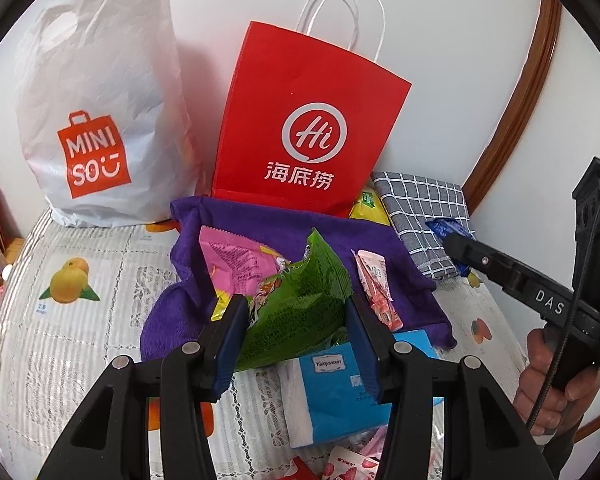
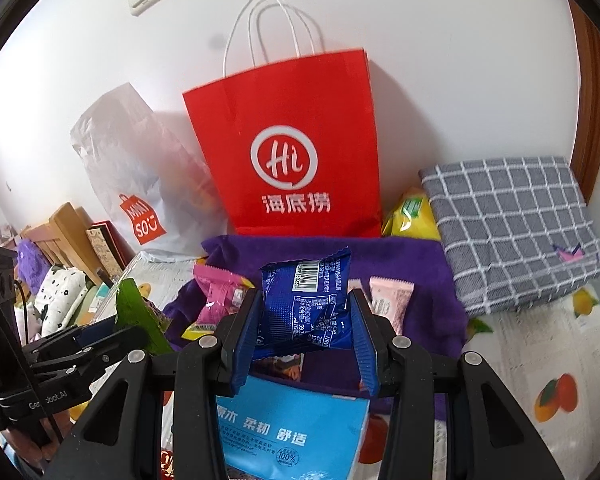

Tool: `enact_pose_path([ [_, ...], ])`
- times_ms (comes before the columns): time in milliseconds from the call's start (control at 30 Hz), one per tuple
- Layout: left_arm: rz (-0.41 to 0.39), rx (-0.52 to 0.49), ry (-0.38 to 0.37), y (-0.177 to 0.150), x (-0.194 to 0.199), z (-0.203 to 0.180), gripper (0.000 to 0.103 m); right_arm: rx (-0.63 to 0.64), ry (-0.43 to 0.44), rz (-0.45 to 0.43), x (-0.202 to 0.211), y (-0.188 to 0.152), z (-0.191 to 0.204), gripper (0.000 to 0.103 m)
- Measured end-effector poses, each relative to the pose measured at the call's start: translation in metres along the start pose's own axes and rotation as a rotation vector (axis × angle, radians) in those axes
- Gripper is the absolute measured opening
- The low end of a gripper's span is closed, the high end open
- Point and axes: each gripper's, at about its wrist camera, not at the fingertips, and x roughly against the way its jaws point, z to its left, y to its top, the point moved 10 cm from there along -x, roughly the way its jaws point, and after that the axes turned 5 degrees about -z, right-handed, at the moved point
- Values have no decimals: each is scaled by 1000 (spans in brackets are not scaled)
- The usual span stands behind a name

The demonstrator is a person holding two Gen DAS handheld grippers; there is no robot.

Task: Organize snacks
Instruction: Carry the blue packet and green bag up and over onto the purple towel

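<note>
My left gripper (image 1: 296, 312) is shut on a green snack packet (image 1: 300, 300), held above a purple cloth (image 1: 204, 240). In the right wrist view my right gripper (image 2: 304, 312) is shut on a blue snack packet (image 2: 306, 304), its barcode facing me. On the purple cloth (image 2: 420, 264) lie a pink packet (image 1: 236, 264) and slim pale pink sachets (image 1: 376, 284). From the left wrist view the right gripper (image 1: 456, 246) shows at the right with the blue packet (image 1: 446, 228) at its tip. The left gripper (image 2: 100, 328) and green packet (image 2: 136, 312) appear at the left of the right wrist view.
A red paper bag (image 1: 308, 128) and a white plastic shopping bag (image 1: 100, 120) stand against the wall. A grey checked cloth (image 2: 512, 232) lies at the right, a yellow packet (image 2: 412, 216) beside it. A blue tissue pack (image 1: 332, 392) lies below the grippers on the fruit-print tablecloth (image 1: 60, 320).
</note>
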Motion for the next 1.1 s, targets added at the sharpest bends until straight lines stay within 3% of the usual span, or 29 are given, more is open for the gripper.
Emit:
enact_pose_path([
  [500, 18, -7, 16, 26, 3, 0, 48, 77, -1, 8, 2, 35, 0, 43],
  [1100, 84, -27, 36, 29, -37, 17, 48, 87, -33, 83, -40, 22, -45, 43],
])
